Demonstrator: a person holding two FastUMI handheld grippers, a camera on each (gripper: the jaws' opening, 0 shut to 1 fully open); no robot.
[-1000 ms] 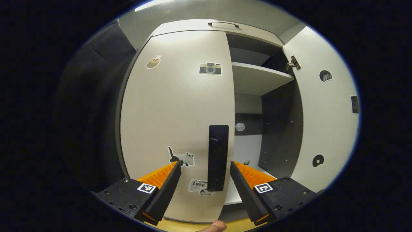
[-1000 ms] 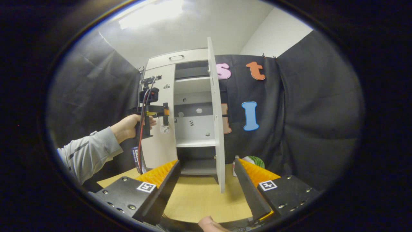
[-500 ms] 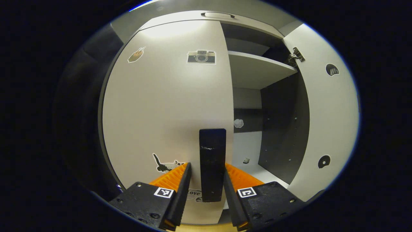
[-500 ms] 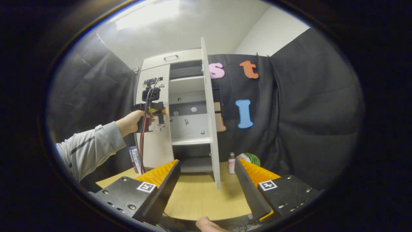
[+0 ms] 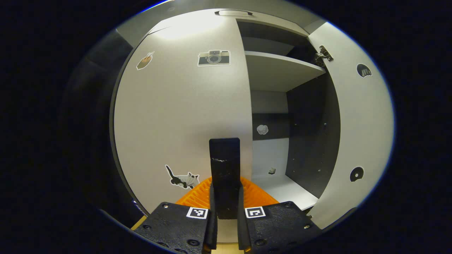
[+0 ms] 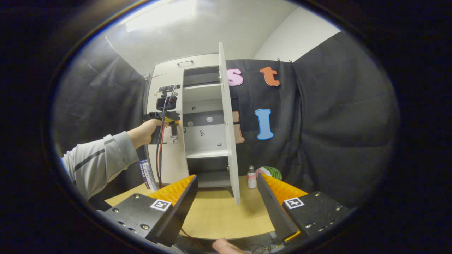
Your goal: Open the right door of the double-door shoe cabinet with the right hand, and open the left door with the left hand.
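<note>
Two doors: right door (image 6: 229, 123) open, left door (image 5: 183, 113) closed.

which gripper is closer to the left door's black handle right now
Left. The left gripper is closed around the black handle on the left door; the right gripper is open, well back from the cabinet.

Wooden table (image 6: 219, 218) bearing shoe cabinet (image 6: 169, 165), bottle (image 6: 251, 178), watermelon (image 6: 271, 172).
</note>
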